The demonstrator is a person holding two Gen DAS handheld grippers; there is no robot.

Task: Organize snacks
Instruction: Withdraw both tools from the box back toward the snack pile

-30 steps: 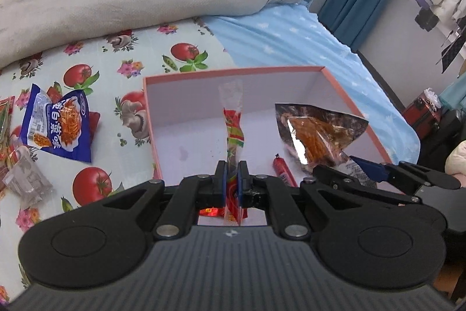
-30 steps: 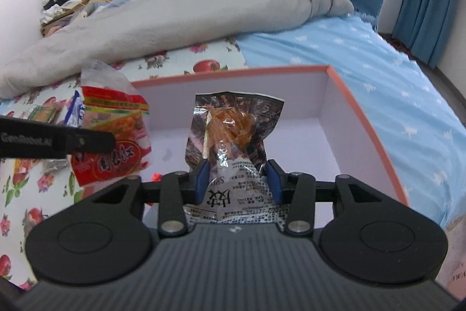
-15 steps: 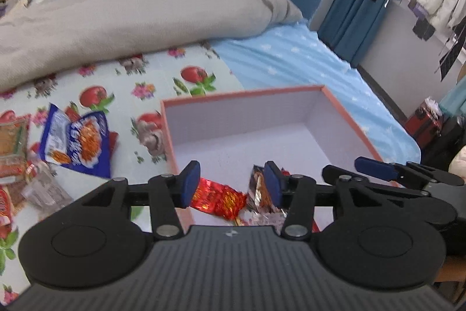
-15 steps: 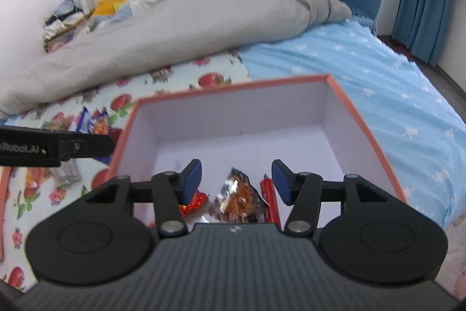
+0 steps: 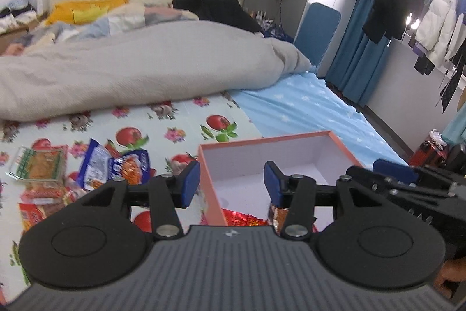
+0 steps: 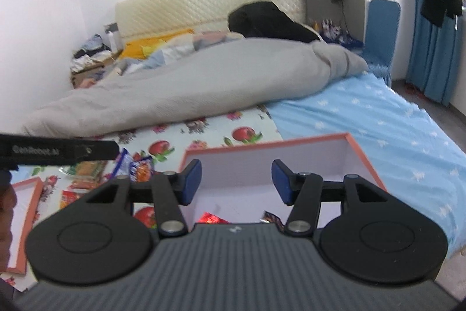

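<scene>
Both wrist cameras looking forward past own fingers, tilting down over bed. Left view catching box (image 5: 337, 139) beyond fingertips, slightly right; right view centring box (image 6: 354, 142) between fingers. Both sharing box, duvet (image 5: 139, 69), headboard (image 6: 209, 8).

Both tongs (image 5: 231, 184) (image 6: 236, 181) are showing black linkage arms, blue pads (image 5: 190, 182), silver screws and ribbed grey bodies.

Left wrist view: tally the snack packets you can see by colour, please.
Red packet in the box: 1
Orange-and-silver packet in the box: 1
Blue packet: 1
Green-labelled clear packet: 1
Red packets on the cloth: at least 2, blurred
Total: at least 6
</scene>
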